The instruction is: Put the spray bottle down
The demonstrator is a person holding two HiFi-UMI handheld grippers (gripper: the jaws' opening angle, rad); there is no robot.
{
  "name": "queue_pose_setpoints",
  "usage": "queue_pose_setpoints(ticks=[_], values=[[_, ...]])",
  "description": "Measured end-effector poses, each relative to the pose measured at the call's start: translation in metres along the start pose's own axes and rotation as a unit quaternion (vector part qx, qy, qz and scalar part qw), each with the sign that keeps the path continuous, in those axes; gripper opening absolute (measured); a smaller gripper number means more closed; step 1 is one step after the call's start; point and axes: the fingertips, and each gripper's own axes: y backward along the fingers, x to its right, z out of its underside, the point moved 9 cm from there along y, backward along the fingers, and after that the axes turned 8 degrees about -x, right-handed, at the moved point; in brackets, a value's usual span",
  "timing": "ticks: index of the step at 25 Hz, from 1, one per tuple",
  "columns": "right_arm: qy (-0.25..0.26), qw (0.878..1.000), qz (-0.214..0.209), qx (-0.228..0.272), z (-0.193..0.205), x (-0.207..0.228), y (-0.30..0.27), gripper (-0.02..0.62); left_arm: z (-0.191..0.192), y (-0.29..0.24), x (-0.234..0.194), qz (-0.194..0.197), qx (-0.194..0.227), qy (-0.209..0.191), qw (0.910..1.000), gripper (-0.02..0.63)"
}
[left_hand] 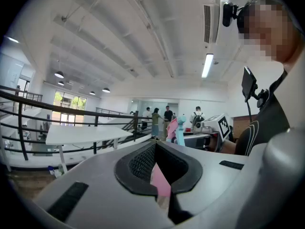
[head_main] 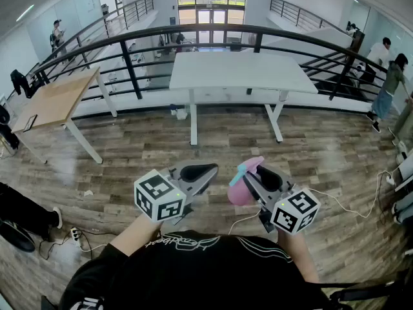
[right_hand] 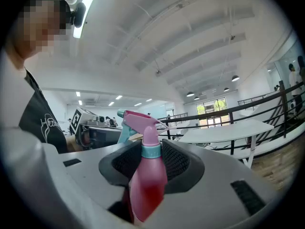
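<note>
Shirt (head_main: 193, 273) script unreadable; right gripper (head_main: 253, 175), jaws wide, clamps pink spray bottle (head_main: 240, 191) above floor, 6 o'clock of white table (head_main: 239, 70); left gripper (head_main: 205, 170) jaws together, empty.

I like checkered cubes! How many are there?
2: one cube on the left claw, another cube on the right claw, which grips the pink spray bottle. None seems hidden.
</note>
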Motion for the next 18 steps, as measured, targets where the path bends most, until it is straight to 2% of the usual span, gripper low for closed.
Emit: queue_pose_setpoints(ticks=[10,18], values=[[0.003,1.0,0.002,0.001,0.0,-0.003,0.009,0.133,-0.002,-0.001,0.012,0.004,0.0,0.002,1.0,0.006],[-0.005,1.0,0.001,-0.013,0.009,0.008,-0.003,0.133,0.008,-0.007,-0.001,0.001,-0.006,0.019,0.9998,0.006]])
